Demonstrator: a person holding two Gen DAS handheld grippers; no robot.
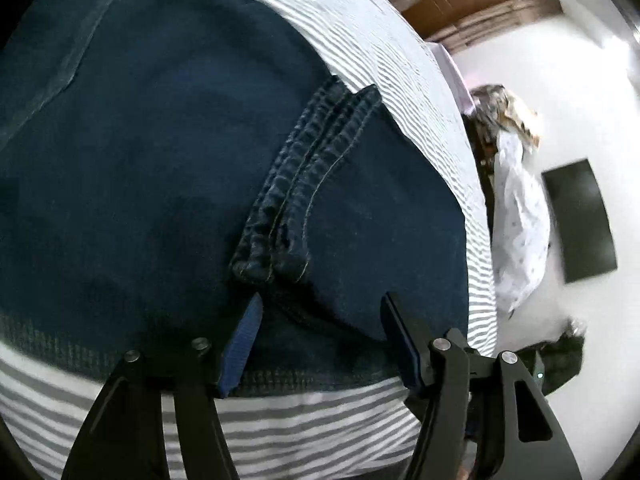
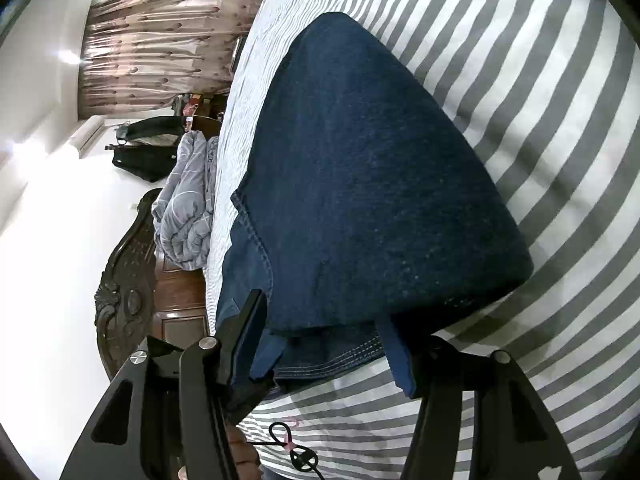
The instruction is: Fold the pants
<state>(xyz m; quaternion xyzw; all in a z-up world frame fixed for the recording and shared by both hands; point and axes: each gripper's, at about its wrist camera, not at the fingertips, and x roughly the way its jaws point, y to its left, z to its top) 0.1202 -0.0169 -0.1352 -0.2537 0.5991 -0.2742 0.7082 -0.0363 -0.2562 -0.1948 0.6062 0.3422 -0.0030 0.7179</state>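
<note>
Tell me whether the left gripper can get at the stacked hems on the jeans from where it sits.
Probably yes. The left gripper is open just short of the hems, which lie on top of the folded jeans with nothing over them or in between.

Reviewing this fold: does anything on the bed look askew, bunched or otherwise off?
Slightly. On the folded jeans, the stacked hems lie puckered and run diagonally rather than square with the fold's edge. The striped sheet looks smooth. Nothing appears spilled or damaged.
</note>
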